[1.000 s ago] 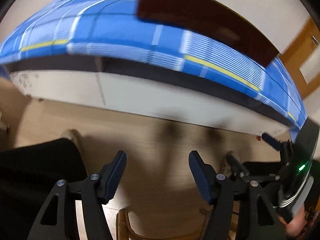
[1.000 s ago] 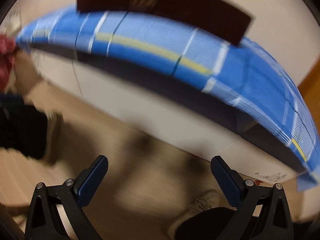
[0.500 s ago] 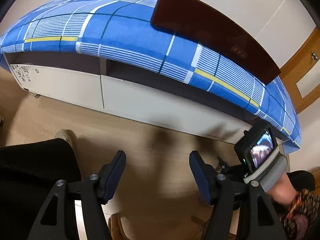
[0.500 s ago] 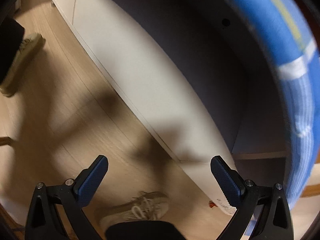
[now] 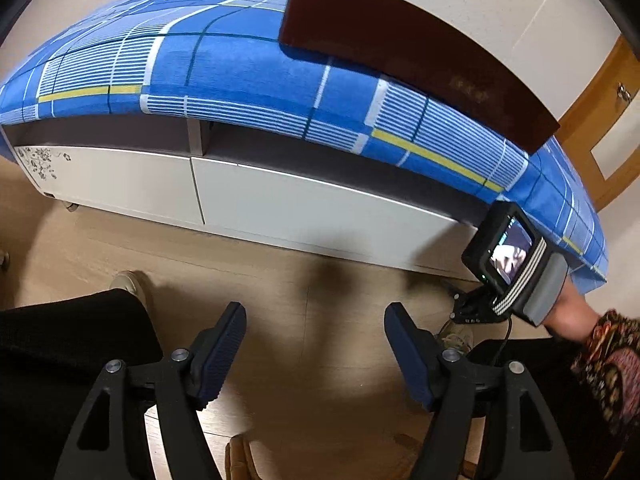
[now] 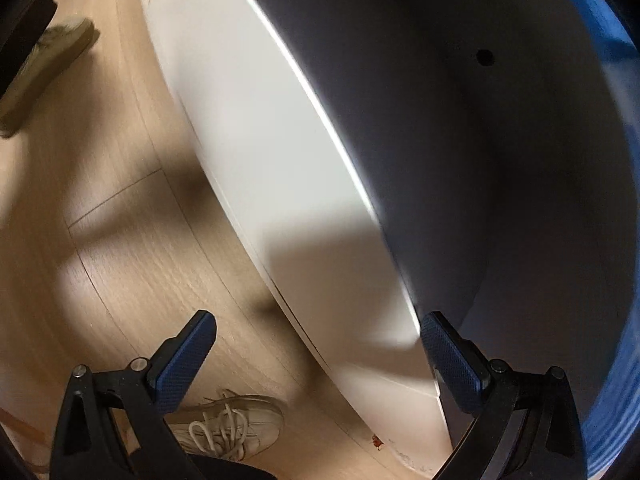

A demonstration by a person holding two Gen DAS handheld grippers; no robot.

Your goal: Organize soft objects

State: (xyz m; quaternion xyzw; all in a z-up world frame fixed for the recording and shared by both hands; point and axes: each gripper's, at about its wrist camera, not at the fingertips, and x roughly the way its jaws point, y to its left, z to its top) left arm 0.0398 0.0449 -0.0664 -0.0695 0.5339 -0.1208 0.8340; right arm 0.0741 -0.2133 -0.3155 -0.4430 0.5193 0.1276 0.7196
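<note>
A blue checked cloth (image 5: 248, 80) with white and yellow stripes covers the top of a low white cabinet (image 5: 280, 204). My left gripper (image 5: 314, 320) hangs over the wooden floor in front of it, jaws opening with nothing between them. The right gripper unit (image 5: 504, 256) shows at the right of the left wrist view, held by a hand with a patterned sleeve (image 5: 608, 344). In the right wrist view my right gripper (image 6: 318, 326) stands open and empty, close to the cabinet's white front (image 6: 256, 128) and its shadowed shelf recess (image 6: 480, 140). The blue cloth (image 6: 624, 240) edges the far right.
A dark brown panel (image 5: 400, 52) lies on the cloth near the wall. A wooden door (image 5: 600, 112) stands at the right. The person's black trouser leg (image 5: 60, 352) and beige shoes (image 6: 228, 424) (image 6: 48, 72) are on the light wood floor (image 5: 304, 280).
The right gripper has dropped and rolled, swinging from a view over the cloth to the cabinet front and shelf recess. The left gripper stayed almost in place; its jaws have widened slightly.
</note>
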